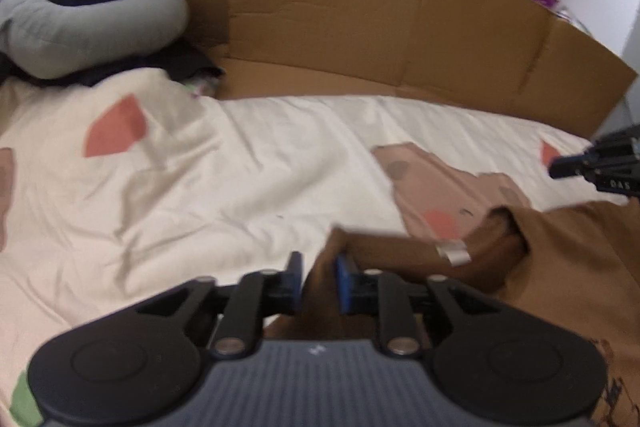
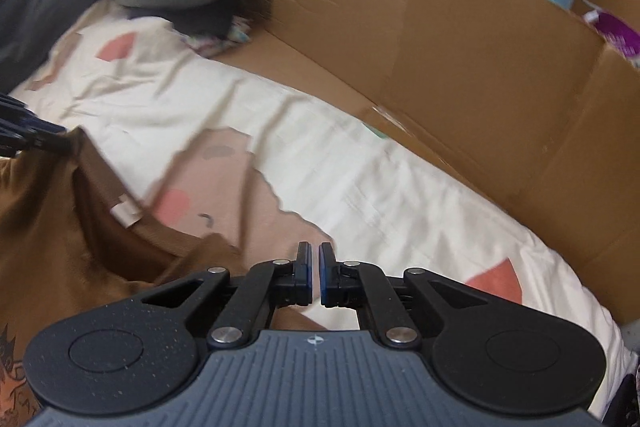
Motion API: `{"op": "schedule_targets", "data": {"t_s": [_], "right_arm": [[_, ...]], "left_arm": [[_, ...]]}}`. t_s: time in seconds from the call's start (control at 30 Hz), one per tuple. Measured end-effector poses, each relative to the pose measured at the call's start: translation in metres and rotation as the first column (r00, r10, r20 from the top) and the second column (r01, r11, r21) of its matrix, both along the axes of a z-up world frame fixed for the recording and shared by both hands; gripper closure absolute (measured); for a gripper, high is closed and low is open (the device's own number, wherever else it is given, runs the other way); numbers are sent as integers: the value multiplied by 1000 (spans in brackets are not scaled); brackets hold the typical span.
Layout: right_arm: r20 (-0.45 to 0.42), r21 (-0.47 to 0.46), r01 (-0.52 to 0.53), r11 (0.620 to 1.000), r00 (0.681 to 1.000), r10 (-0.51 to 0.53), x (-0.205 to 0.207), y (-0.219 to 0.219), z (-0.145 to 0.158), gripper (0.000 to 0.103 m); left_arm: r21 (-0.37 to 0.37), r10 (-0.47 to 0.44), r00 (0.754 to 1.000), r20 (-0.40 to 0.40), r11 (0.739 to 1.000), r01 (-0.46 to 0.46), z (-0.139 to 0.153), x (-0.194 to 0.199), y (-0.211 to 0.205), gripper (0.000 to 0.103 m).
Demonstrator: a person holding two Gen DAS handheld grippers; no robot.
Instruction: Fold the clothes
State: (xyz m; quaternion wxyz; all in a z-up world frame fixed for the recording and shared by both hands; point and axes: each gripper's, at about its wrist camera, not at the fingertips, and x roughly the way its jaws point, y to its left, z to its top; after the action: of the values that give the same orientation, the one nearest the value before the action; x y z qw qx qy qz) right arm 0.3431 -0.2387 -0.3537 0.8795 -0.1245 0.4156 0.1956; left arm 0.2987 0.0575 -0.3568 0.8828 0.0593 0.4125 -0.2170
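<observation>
A brown garment (image 1: 560, 267) with a white neck label (image 1: 452, 253) lies bunched on the bed. My left gripper (image 1: 319, 263) is shut on a fold of it, and brown cloth fills the gap between the blue pads. In the right wrist view the left gripper (image 2: 60, 143) shows at the left edge, lifting a corner of the brown garment (image 2: 60, 227). My right gripper (image 2: 315, 255) has its jaws almost touching. Brown cloth lies just left of and under its fingers, but I cannot make out any pinched between them. The right gripper (image 1: 556, 169) hangs over the garment's far side.
A cream bedsheet (image 1: 240, 167) with pink and red patches covers the bed. A cardboard wall (image 1: 400, 27) runs along its far edge. At the far left rest a grey ring pillow (image 1: 80, 27) and dark clothes. Small items sit behind the cardboard at the right.
</observation>
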Motion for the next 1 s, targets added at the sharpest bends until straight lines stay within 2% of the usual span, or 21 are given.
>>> {"op": "schedule_targets", "data": {"t_s": [0.03, 0.13, 0.2, 0.27, 0.4, 0.53, 0.67, 0.73, 0.77, 0.8, 0.93, 0.97, 1.0], "right_arm": [[-12, -3, 12, 1000, 1000, -12, 1, -4, -4, 100], [-40, -12, 44, 999, 998, -45, 2, -18, -14, 95], [-44, -24, 57, 998, 997, -58, 0, -27, -18, 72], [-53, -23, 70, 997, 996, -71, -3, -37, -21, 66], [-65, 8, 109, 994, 992, -108, -10, -57, -17, 66], [-49, 47, 135, 990, 990, -132, -25, -67, -7, 66], [-74, 93, 121, 988, 991, -114, -42, -67, 0, 66], [-96, 113, 99, 989, 991, -89, -51, -61, -1, 65], [-109, 116, 86, 990, 991, -73, -54, -57, -2, 63], [-122, 119, 73, 990, 991, -58, -57, -52, -4, 56], [-142, 105, 23, 994, 990, -8, -69, -31, -18, 53], [-138, 98, 20, 995, 990, -6, -70, -27, -20, 53], [-137, 94, 19, 995, 991, -6, -69, -23, -22, 53]], "left_arm": [[-1, 13, 1000, 4, 1000, -13, 1, 1, 3, 72], [7, 37, 999, -3, 999, -37, 4, 2, 16, 71], [44, 46, 999, -6, 998, -46, 3, 1, 26, 71], [78, 58, 998, -16, 995, -57, 1, 0, 39, 71], [125, 101, 994, -29, 987, -97, 0, -10, 65, 71], [136, 125, 991, -40, 984, -118, 2, -29, 81, 69], [100, 156, 987, -50, 984, -150, 3, -51, 85, 64], [71, 166, 984, -57, 984, -162, 1, -61, 80, 57], [60, 170, 983, -64, 984, -166, -2, -64, 76, 54], [47, 173, 982, -73, 984, -170, -5, -66, 73, 50], [27, 152, 984, -88, 988, -150, -18, -72, 53, 50], [32, 154, 985, -82, 988, -152, -21, -72, 49, 51], [22, 154, 984, -89, 988, -152, -23, -71, 48, 57]]}}
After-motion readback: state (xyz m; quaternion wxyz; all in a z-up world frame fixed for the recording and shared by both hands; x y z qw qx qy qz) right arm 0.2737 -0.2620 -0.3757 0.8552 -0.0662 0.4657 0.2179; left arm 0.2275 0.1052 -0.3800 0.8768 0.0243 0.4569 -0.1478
